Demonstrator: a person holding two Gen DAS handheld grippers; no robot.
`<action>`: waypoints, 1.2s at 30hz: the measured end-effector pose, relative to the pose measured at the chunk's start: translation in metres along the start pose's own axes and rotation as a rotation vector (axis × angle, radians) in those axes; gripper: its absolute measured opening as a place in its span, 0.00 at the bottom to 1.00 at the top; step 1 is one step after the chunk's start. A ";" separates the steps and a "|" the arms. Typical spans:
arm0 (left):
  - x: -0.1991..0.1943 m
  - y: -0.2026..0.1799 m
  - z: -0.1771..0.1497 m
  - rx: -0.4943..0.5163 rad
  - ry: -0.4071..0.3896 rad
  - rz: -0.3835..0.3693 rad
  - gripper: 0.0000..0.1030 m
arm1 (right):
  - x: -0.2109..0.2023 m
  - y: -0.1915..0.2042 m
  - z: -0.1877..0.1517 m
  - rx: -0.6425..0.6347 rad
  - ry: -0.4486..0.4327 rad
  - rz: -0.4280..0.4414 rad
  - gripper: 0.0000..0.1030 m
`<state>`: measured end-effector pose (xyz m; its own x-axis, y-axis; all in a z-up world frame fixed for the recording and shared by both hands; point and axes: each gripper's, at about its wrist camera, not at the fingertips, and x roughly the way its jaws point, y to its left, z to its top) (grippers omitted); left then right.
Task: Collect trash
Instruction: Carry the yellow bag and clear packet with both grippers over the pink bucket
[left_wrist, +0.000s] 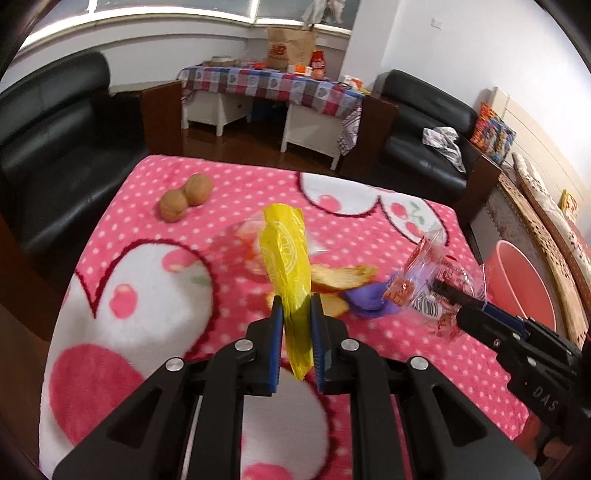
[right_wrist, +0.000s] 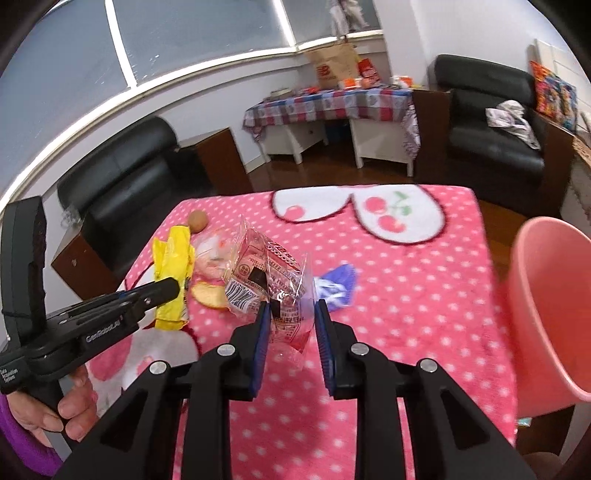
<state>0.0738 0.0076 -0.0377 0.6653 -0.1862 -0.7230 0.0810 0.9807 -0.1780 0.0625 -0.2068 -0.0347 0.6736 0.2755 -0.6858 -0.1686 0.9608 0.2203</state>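
Observation:
My left gripper (left_wrist: 296, 306) is shut on a yellow wrapper (left_wrist: 286, 258) and holds it above the pink blanket; it also shows in the right wrist view (right_wrist: 173, 269). My right gripper (right_wrist: 290, 310) is shut on a clear red-printed plastic wrapper (right_wrist: 269, 280), lifted off the table; that wrapper shows at the right in the left wrist view (left_wrist: 424, 284). On the blanket lie a purple wrapper (right_wrist: 338, 286), bread pieces (left_wrist: 343, 278) and another clear wrapper (left_wrist: 243, 236). A pink bucket (right_wrist: 546, 306) stands at the table's right edge.
Two walnuts (left_wrist: 186, 197) lie at the far left of the blanket-covered table (left_wrist: 147, 332). Black sofas stand left (left_wrist: 51, 147) and far right (left_wrist: 424, 122). A side table with a checked cloth (left_wrist: 273, 88) is at the back.

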 end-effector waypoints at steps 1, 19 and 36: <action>-0.001 -0.006 0.000 0.011 -0.001 -0.004 0.13 | -0.005 -0.005 -0.001 0.009 -0.007 -0.013 0.23; 0.012 -0.129 -0.003 0.233 0.017 -0.113 0.13 | -0.073 -0.099 -0.022 0.144 -0.090 -0.233 0.24; 0.035 -0.233 -0.009 0.399 0.050 -0.233 0.13 | -0.115 -0.186 -0.033 0.263 -0.133 -0.409 0.24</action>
<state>0.0713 -0.2275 -0.0272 0.5594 -0.3975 -0.7274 0.5097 0.8570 -0.0763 -0.0075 -0.4159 -0.0197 0.7355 -0.1448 -0.6619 0.3039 0.9436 0.1313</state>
